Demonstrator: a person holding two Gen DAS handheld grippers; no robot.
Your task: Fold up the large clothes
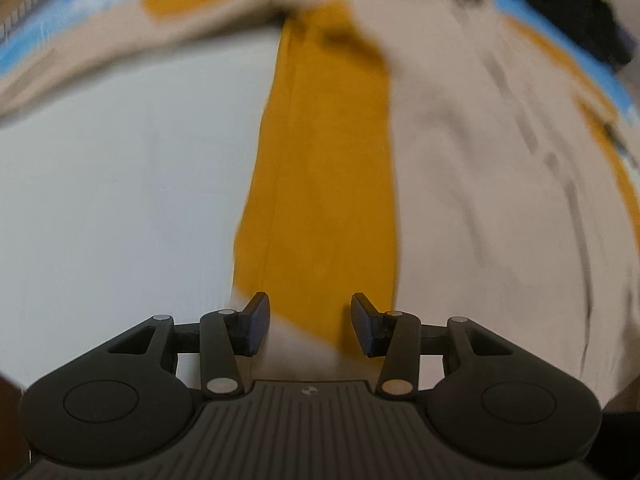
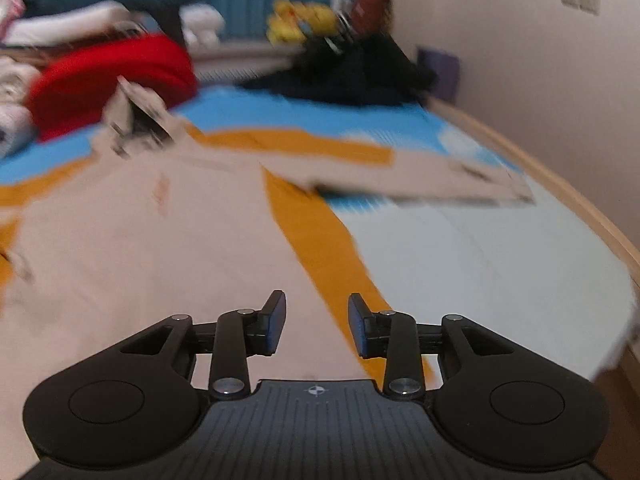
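Observation:
A large beige garment with mustard-yellow side panels (image 1: 460, 160) lies spread flat on the bed. Its yellow strip (image 1: 320, 184) runs up the middle of the left wrist view, and one sleeve (image 1: 120, 52) stretches off to the left. The garment also fills the left of the right wrist view (image 2: 140, 232), with a sleeve (image 2: 420, 178) reaching right. My left gripper (image 1: 310, 326) is open and empty just above the hem and yellow strip. My right gripper (image 2: 317, 326) is open and empty above the garment's lower edge. Both views are blurred.
The garment lies on a pale blue bed sheet (image 2: 500, 260) with a wooden bed edge (image 2: 580, 200) at the right by the wall. At the far end sit a red garment (image 2: 116, 76), a dark pile (image 2: 360, 76), white folded laundry (image 2: 60, 24) and yellow toys (image 2: 300, 20).

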